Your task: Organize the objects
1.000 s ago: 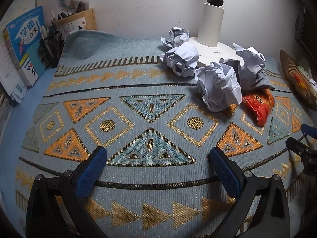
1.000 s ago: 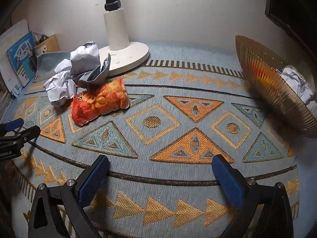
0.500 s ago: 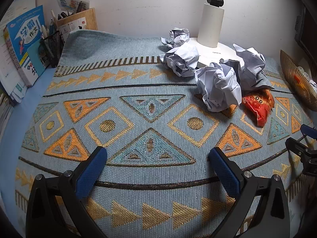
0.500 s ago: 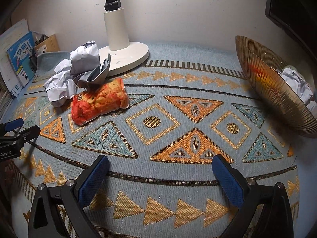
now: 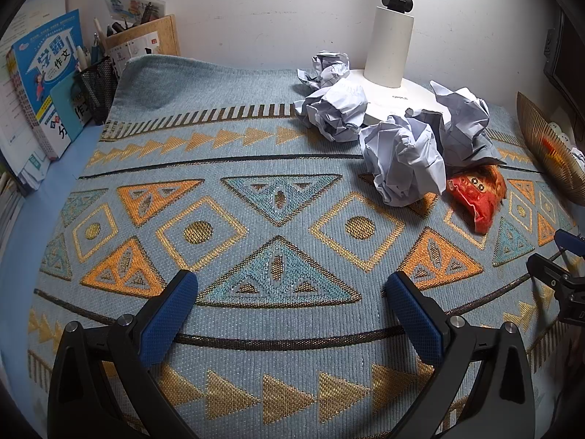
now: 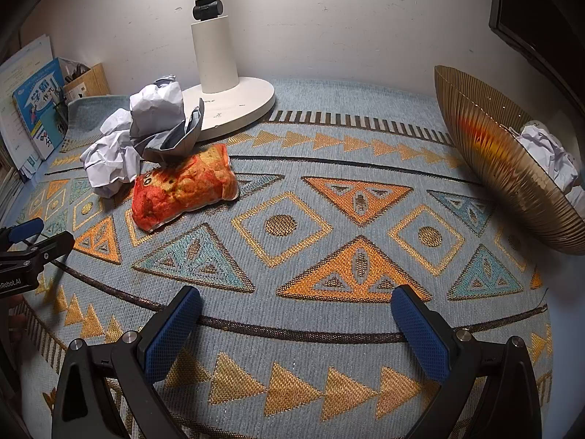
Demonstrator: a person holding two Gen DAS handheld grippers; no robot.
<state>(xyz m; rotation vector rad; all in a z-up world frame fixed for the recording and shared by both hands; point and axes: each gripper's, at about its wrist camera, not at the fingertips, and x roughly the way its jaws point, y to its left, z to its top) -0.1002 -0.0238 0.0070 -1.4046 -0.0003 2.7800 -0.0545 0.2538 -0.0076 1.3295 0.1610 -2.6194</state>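
Note:
Several crumpled paper balls (image 5: 402, 157) (image 6: 157, 109) lie around the base of a white lamp. Beside them rests an orange-red snack bag (image 5: 479, 194) (image 6: 182, 186). A golden ribbed bowl (image 6: 493, 161) (image 5: 548, 153) stands tilted at the right, with a paper ball (image 6: 548, 153) inside. My left gripper (image 5: 289, 307) hovers open over the patterned mat, well short of the papers. Over the mat's front, my right gripper (image 6: 296, 322) is open too, with nothing between its fingers. Each gripper shows at the edge of the other's view.
The white lamp base (image 6: 234, 106) (image 5: 398, 95) stands at the back by the wall. Books (image 5: 44, 84), a mesh pen holder (image 5: 95, 87) and a cork box (image 5: 146, 40) line the back left. A dark monitor edge (image 6: 541, 11) is at the far right.
The left wrist view has edged slightly, so the papers and bag sit a touch lower and closer. Both grippers stay open; no object has moved.

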